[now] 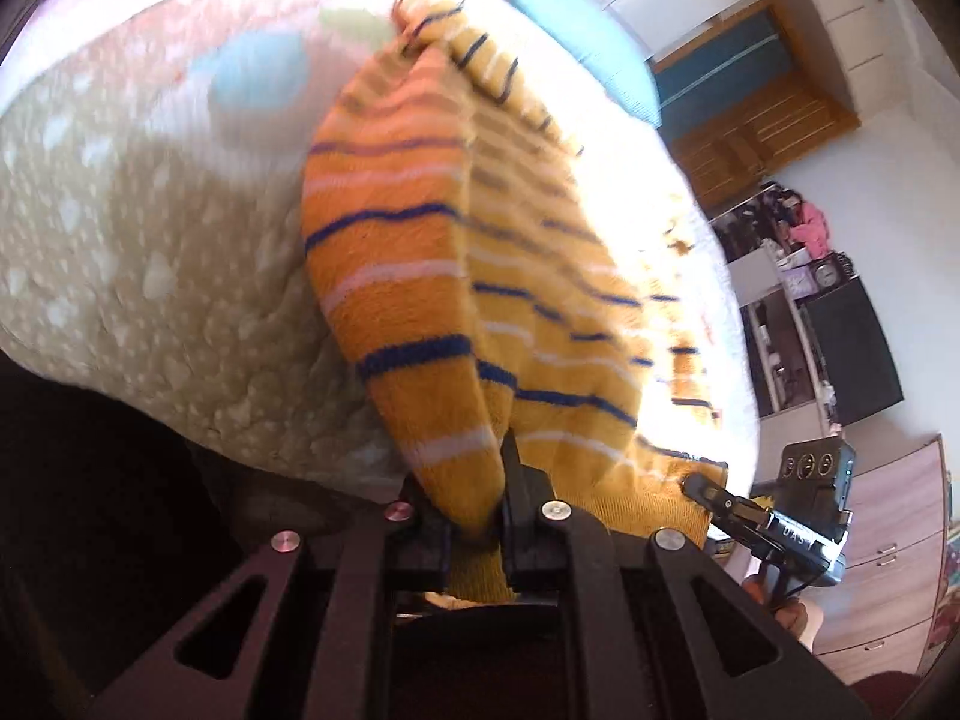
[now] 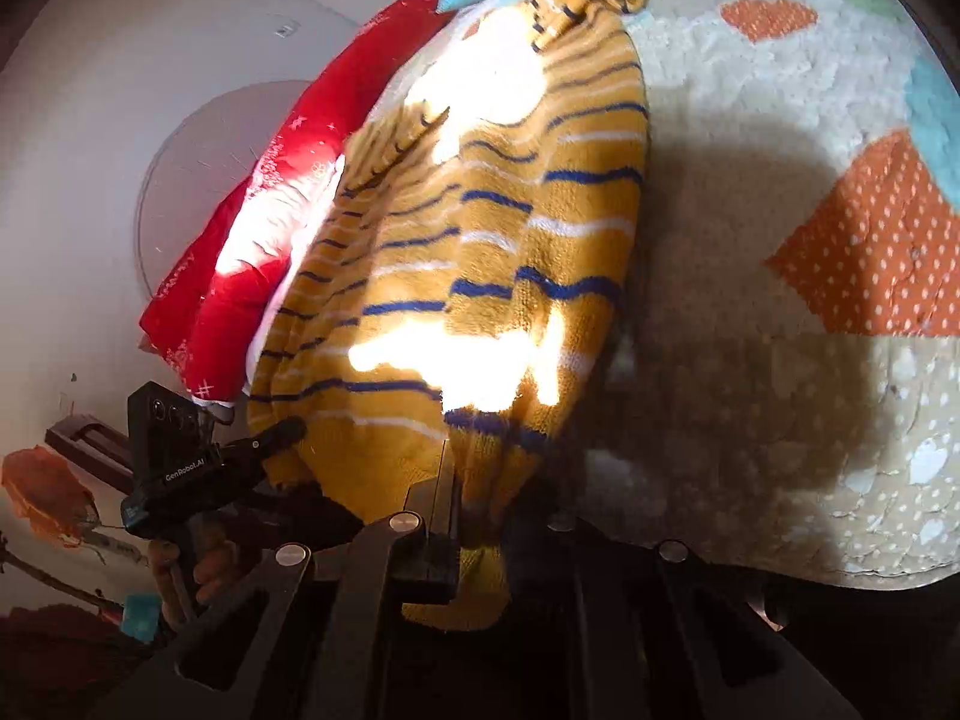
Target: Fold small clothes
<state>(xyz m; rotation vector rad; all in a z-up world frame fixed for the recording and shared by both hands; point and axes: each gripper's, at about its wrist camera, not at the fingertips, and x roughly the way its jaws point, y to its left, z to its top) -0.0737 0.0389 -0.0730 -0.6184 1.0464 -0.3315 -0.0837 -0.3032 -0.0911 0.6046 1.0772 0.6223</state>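
Observation:
A small mustard-yellow knit sweater (image 1: 480, 276) with blue and white stripes hangs stretched over a patterned quilt on a bed. My left gripper (image 1: 480, 504) is shut on its near edge. My right gripper (image 2: 480, 516) is shut on the same edge further along; the sweater (image 2: 480, 252) fills the middle of the right wrist view. Each gripper shows in the other's view: the right one (image 1: 720, 498) at the lower right of the left wrist view, the left one (image 2: 270, 438) at the lower left of the right wrist view, both clamped on the hem.
The quilt (image 1: 150, 276) is beige with white dots and has orange (image 2: 870, 252), blue and green patches. A red pillow (image 2: 240, 252) and a light blue pillow (image 1: 588, 42) lie at the far side. Wooden cabinets (image 1: 750, 114) and a shelf with a clock (image 1: 822, 282) stand beyond the bed.

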